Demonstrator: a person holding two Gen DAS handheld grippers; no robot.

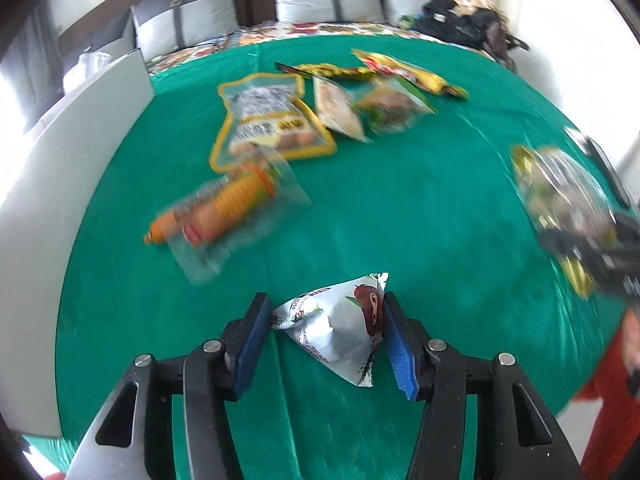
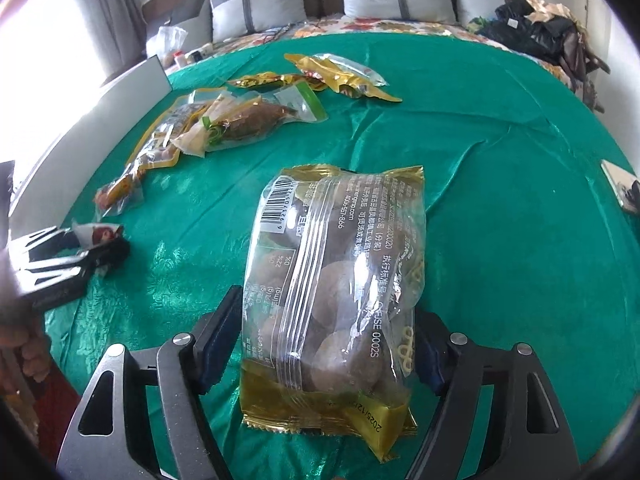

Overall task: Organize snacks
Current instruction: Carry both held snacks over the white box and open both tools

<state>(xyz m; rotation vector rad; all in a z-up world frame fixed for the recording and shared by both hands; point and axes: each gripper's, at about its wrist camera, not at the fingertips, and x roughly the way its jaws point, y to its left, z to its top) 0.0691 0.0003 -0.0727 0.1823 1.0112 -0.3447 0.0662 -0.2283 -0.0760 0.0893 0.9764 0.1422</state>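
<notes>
While hovering over green cloth (image 1: 420, 208), left gripper (image 1: 326, 336) clamped on white pouch (image 1: 340, 332), right gripper (image 2: 328, 344) clamped on gold-edged bag (image 2: 336, 280), loose snacks (image 1: 272, 120) at 11 o'clock.

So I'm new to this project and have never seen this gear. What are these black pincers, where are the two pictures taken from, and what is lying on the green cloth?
No robot here: a person holds a two-finger tool in each hand, each with a fisheye camera looking along its jaws. The left tool's picture shows the left gripper clamping a small white triangular snack packet. The right tool's picture shows the right gripper squeezing a clear, gold-edged bag of round brown snacks. On the green cloth lie more packets: a sausage in clear wrap, a yellow-rimmed pouch and a gold wrapper. A white board stands along the left edge.
</notes>
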